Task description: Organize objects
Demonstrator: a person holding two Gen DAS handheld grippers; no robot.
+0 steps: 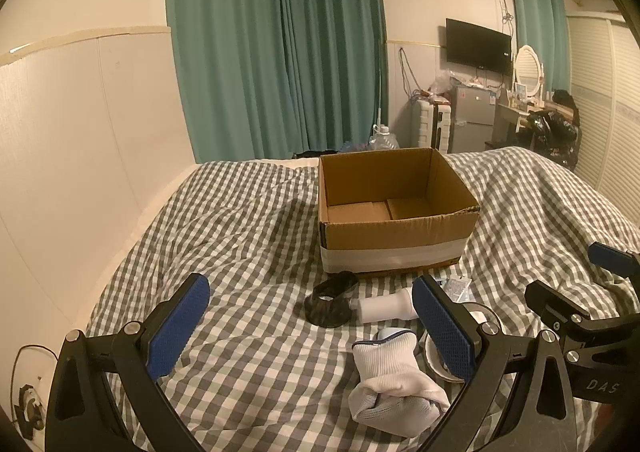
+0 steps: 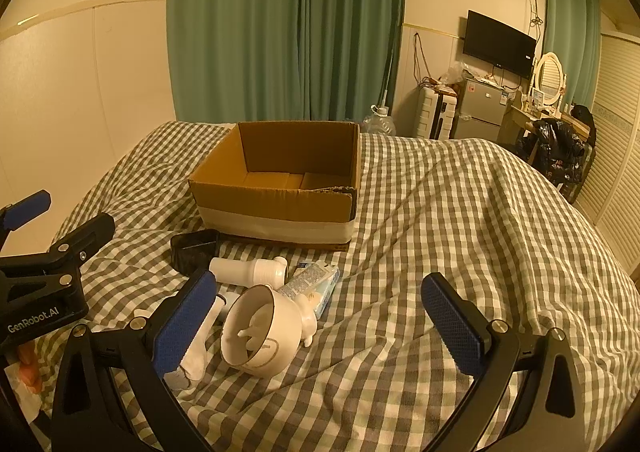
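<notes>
Both wrist views, start of an organizing task on a bed (image 2: pixel 440 212) covered in a rumpled green-checked quilt. The left tool (image 1: pixel 310 326) and the right tool (image 2: pixel 320 320) are each spread wide and hold nothing; each hovers above the quilt, near the objects. An open cardboard box (image 1: pixel 394 248), apparently empty, stands upright on the quilt beyond a loose cluster of items: a dark squat container (image 1: pixel 330 302) on its side, a white bottle (image 2: pixel 248 271) lying flat just before the box, a soft printed packet (image 2: pixel 310 284), a white bowl (image 2: pixel 260 332) tipped on its rim with a pale insert inside, and a rolled white cloth bundle (image 1: pixel 394 380) nearest the left tool.

Likely hazards, judged from the layout:
- The bottle lies on its round side on a yielding, creased surface; a one-sided touch would probably roll it away.
- The tipped bowl rests against the packet, or just beside it; lifting either may shift the other, and a rim pinch could let the smooth glaze slip.
- The cloth bundle is limp; a shallow pinch may catch one layer, or the quilt beneath.
- The two tools work close together and could collide over the cluster.
- The light box may slide if a tool strikes its near wall.
</notes>
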